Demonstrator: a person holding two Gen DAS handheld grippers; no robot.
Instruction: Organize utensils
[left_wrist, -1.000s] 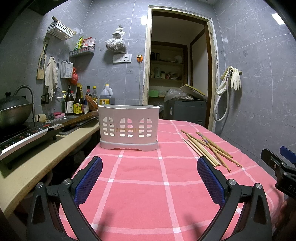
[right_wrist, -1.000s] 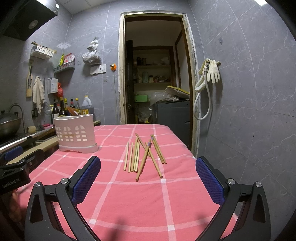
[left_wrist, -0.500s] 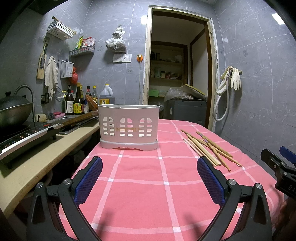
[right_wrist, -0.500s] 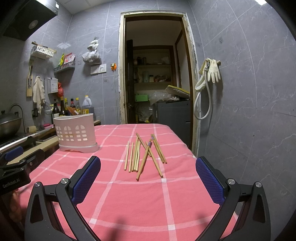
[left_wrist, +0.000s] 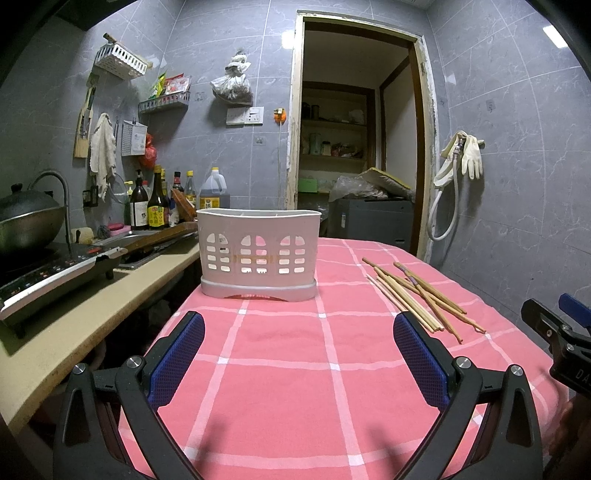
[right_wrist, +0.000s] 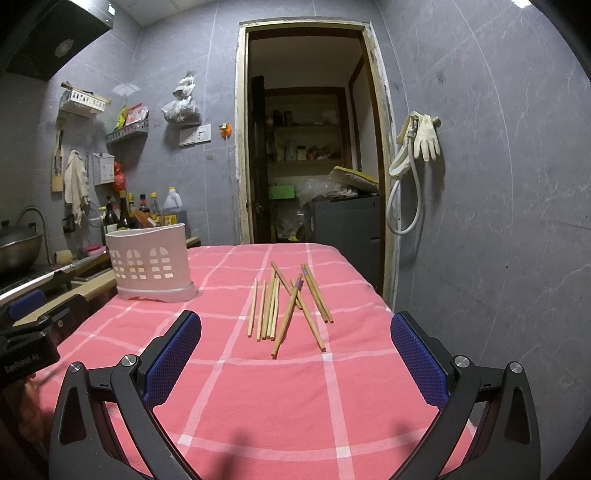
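Note:
Several wooden chopsticks (right_wrist: 291, 306) lie loose on the pink checked tablecloth (right_wrist: 258, 398), ahead of my right gripper (right_wrist: 295, 354); they also show in the left wrist view (left_wrist: 413, 295) at the right. A white slotted utensil holder (left_wrist: 258, 253) stands upright at the far side, straight ahead of my left gripper (left_wrist: 299, 354); it also shows in the right wrist view (right_wrist: 149, 262) at the left. Both grippers are open and empty, low over the near part of the table. The right gripper's side (left_wrist: 561, 332) shows at the left view's right edge.
A counter (left_wrist: 74, 325) with a cooktop (left_wrist: 55, 273), a wok (left_wrist: 26, 221) and several bottles (left_wrist: 155, 206) runs along the left of the table. An open doorway (left_wrist: 354, 147) is behind. A grey tiled wall with gloves and a hose (right_wrist: 417, 147) is at the right.

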